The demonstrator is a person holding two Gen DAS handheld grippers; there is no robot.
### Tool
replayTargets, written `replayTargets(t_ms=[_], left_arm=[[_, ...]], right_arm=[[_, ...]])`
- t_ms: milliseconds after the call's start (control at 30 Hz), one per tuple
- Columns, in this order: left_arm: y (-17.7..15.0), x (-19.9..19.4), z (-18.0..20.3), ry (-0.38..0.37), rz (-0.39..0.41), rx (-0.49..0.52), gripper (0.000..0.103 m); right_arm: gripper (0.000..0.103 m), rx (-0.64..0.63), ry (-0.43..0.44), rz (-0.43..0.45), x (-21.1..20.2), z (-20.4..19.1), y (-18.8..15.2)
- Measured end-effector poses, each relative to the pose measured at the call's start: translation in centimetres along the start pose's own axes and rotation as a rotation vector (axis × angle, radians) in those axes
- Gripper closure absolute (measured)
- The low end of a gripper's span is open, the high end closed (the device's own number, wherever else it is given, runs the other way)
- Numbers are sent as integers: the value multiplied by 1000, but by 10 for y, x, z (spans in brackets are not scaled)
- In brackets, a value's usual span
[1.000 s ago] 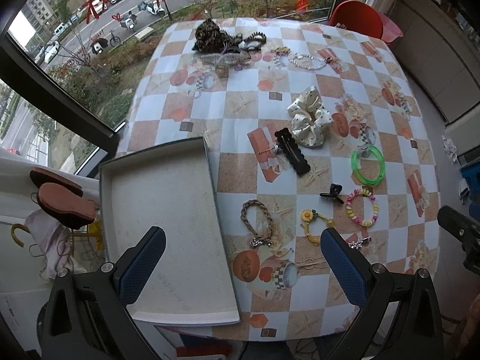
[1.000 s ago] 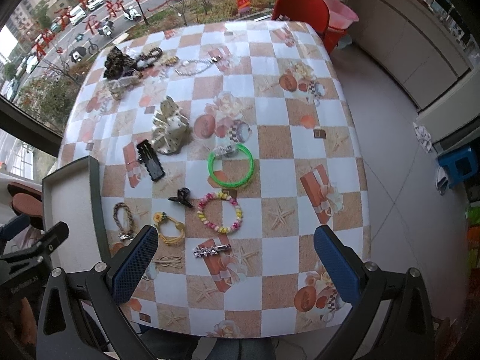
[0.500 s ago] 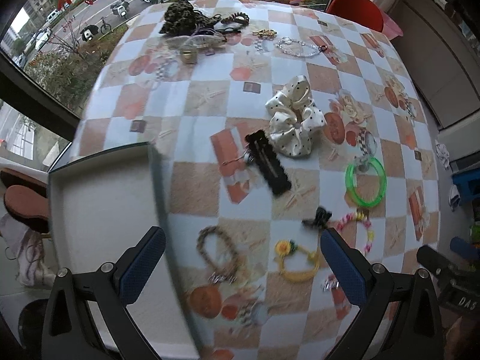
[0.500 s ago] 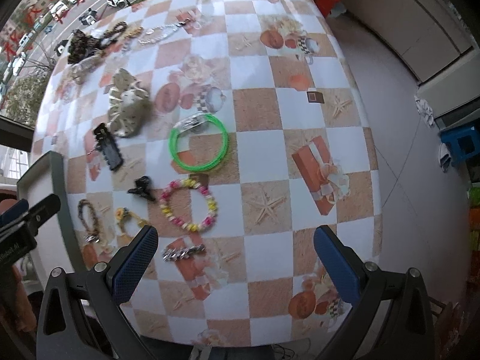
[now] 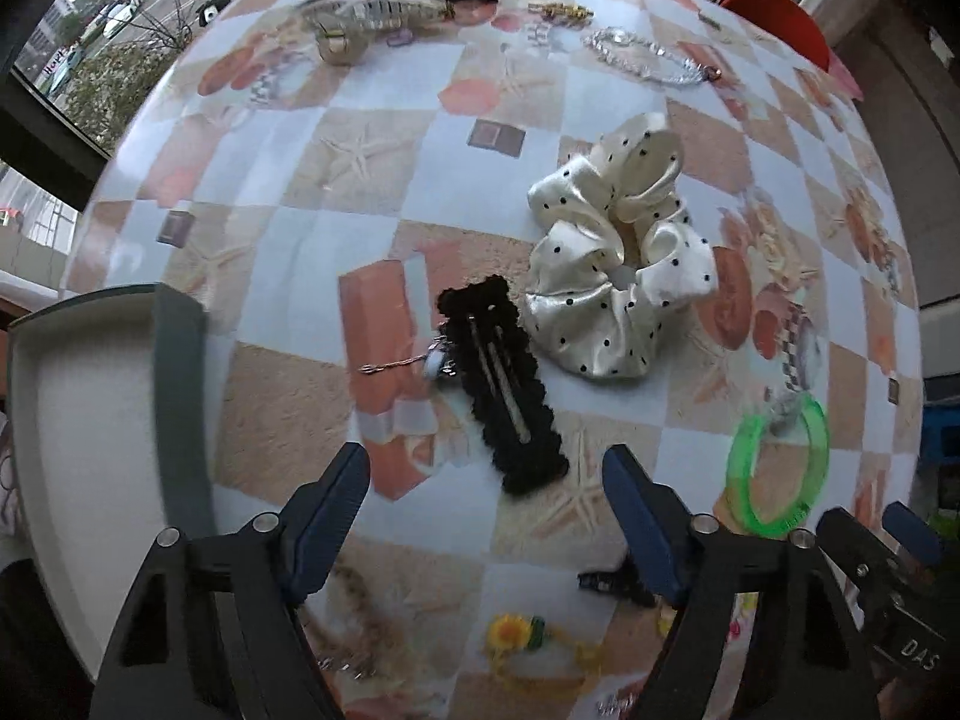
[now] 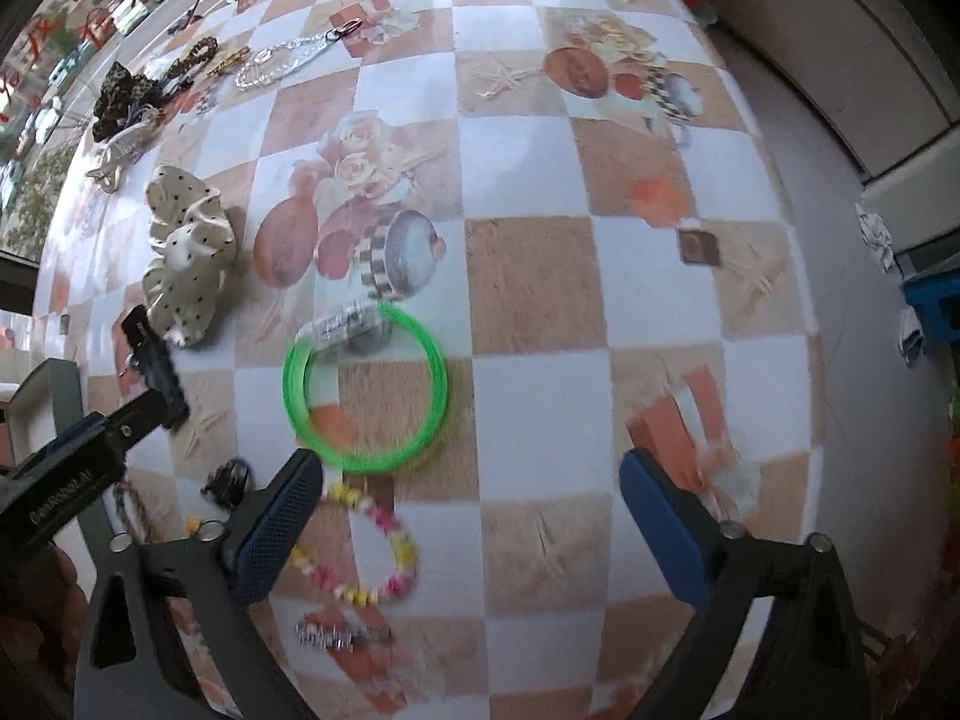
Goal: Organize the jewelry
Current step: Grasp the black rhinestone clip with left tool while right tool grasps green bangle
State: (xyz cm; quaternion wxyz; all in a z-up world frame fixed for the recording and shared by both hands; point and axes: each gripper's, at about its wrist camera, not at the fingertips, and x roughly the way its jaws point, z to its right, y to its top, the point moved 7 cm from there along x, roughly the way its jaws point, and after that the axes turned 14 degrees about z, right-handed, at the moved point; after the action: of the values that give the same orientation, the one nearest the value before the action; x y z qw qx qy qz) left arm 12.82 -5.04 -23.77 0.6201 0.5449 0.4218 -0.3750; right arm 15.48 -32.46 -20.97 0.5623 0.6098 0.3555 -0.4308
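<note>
My left gripper (image 5: pixel 486 498) is open, low over the table, with a black fuzzy hair clip (image 5: pixel 501 396) lying just ahead between its fingers. A cream dotted scrunchie (image 5: pixel 618 258) lies beyond it. The grey tray (image 5: pixel 90 420) is at the left. My right gripper (image 6: pixel 468 504) is open and empty above the table. A green bangle (image 6: pixel 366 384) lies by its left finger, and a pink and yellow bead bracelet (image 6: pixel 366 546) sits just below that. The left gripper (image 6: pixel 90 444) shows at that view's left edge.
A small black claw clip (image 5: pixel 612 582), a yellow flower band (image 5: pixel 528 636), a braided bracelet (image 5: pixel 354 618) and a silver clip (image 6: pixel 336 636) lie near the front. More hair pieces and a clear bead chain (image 5: pixel 642 54) lie at the far edge. A red chair (image 5: pixel 780 18) stands behind.
Both grippers have dropped lower and moved forward over the table. The left one now straddles the black hair clip's near end; the right one has closed in on the green bangle.
</note>
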Motion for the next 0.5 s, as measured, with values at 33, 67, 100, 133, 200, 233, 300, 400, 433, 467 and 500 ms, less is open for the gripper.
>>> replayTargets(t_ms=[33,67,100,133,200,233,300,400,433,467,500], left_arm=[[-1,5,2,5,-7,-2,28],[-1,9,4,12,-13,-5,28],[-2,13,5,23,-17,-10,28],[-1,14,7,34,-10,-10,28],[0,16,13,49,8,-3,28],[1,16,17,52,12,-4,28],[3,17,24,61,18,-8,28],[4,16,39,54,29,-1,43],[6,15,45,50,31,10,48],[7,15,51,48,35,25,58],[7,14,55,44,36,34,63]], right_arm=[[10,-4,0,-4,5,-1,1],[12,-6,0,-8,11,-2,2],[16,-9,0,-13,15,-2,3],[21,-10,1,-20,20,-3,3],[26,-8,7,-29,28,-4,4],[29,-11,5,-31,31,-5,3],[31,-33,-17,-20,34,-7,4],[35,-69,-25,0,35,-14,3],[39,-74,-23,4,35,-16,3],[43,-82,-21,10,34,-18,3],[52,-89,-19,16,34,-20,3]])
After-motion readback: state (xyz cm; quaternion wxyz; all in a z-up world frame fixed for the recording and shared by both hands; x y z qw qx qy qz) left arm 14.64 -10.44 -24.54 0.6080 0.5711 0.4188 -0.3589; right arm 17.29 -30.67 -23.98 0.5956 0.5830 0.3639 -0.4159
